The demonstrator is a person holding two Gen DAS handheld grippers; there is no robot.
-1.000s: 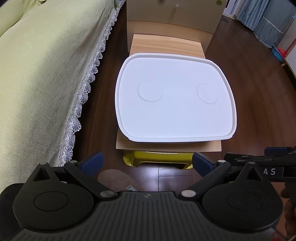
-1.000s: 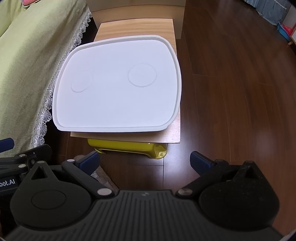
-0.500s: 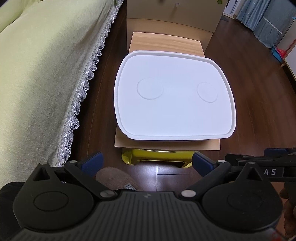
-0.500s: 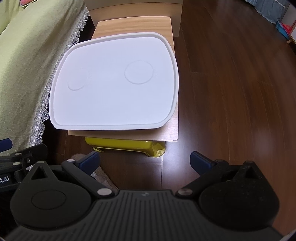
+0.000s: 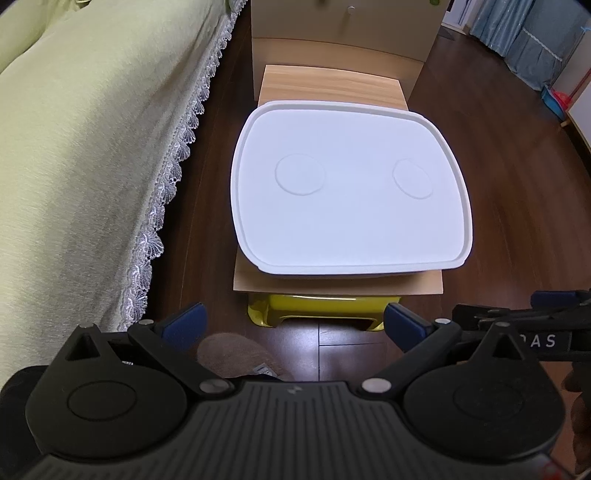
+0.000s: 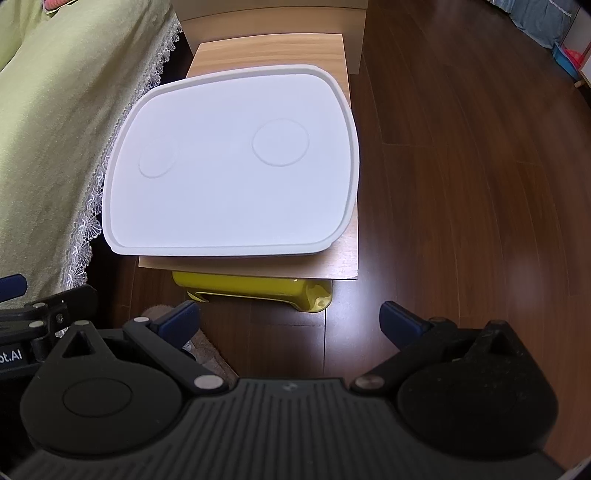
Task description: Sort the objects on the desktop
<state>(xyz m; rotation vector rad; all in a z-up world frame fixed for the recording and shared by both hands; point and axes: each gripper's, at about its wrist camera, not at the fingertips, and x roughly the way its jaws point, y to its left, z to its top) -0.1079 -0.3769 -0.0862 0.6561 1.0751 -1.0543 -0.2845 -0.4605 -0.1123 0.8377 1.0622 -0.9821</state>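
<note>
A white tray [image 5: 351, 229] with two round recesses lies bare on a small wooden board [image 5: 332, 79] that rests on a yellow stool [image 5: 314, 310]. The right wrist view shows the same tray [image 6: 229, 206], board [image 6: 273, 48] and stool [image 6: 258, 288]. My left gripper [image 5: 295, 323] hangs open in front of the stool, above the floor, with nothing between its blue-tipped fingers. My right gripper [image 6: 291, 319] is open too, level with the left one and to its right. No loose objects show on the tray.
A bed with a green lace-edged cover [image 5: 92, 147] runs along the left. A pale wooden cabinet [image 5: 347, 26] stands behind the board. Dark wood floor [image 6: 461, 166] spreads to the right. A brown slipper [image 5: 236, 354] lies under my left gripper.
Both grippers have drawn back and risen slightly, so the tray sits a little higher and smaller in each view. More of the slipper shows. Both grippers remain open.
</note>
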